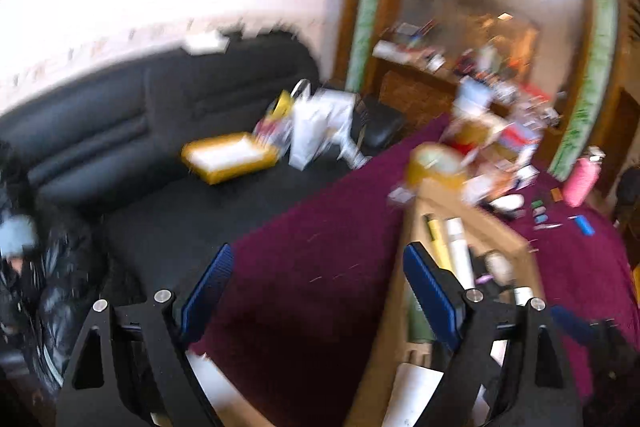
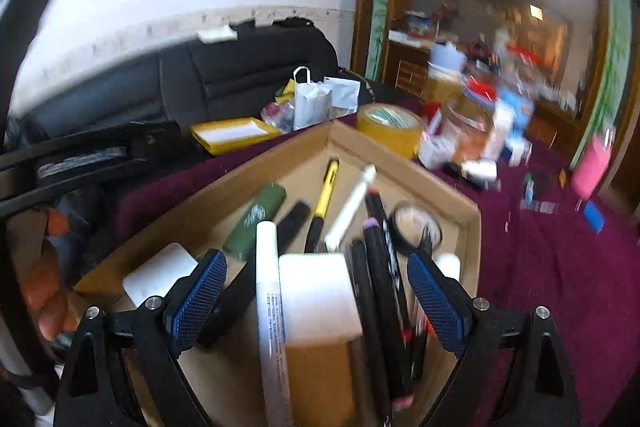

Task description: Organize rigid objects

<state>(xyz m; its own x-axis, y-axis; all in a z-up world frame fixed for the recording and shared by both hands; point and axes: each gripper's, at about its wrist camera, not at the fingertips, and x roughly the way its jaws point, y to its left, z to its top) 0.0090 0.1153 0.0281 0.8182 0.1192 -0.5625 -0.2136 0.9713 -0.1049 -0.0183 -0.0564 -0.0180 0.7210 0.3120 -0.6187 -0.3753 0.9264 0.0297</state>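
A shallow cardboard box (image 2: 404,163) sits on the maroon cloth (image 2: 552,259) and holds several pens and markers: a white marker (image 2: 269,291), a yellow pen (image 2: 326,193), a green tube (image 2: 256,217), a white block (image 2: 316,293) and a black tape roll (image 2: 416,227). My right gripper (image 2: 316,291) hangs open and empty just above the box's contents. My left gripper (image 1: 316,291) is open and empty over the cloth (image 1: 304,251), left of the box (image 1: 496,227). The left view is blurred.
A black sofa (image 1: 168,107) lies behind the table with a yellow box (image 1: 230,157) and white bags (image 1: 316,131). A yellow tape roll (image 2: 390,127), a pink bottle (image 2: 592,167), a blue item (image 2: 594,217) and several cluttered packages stand at the back right.
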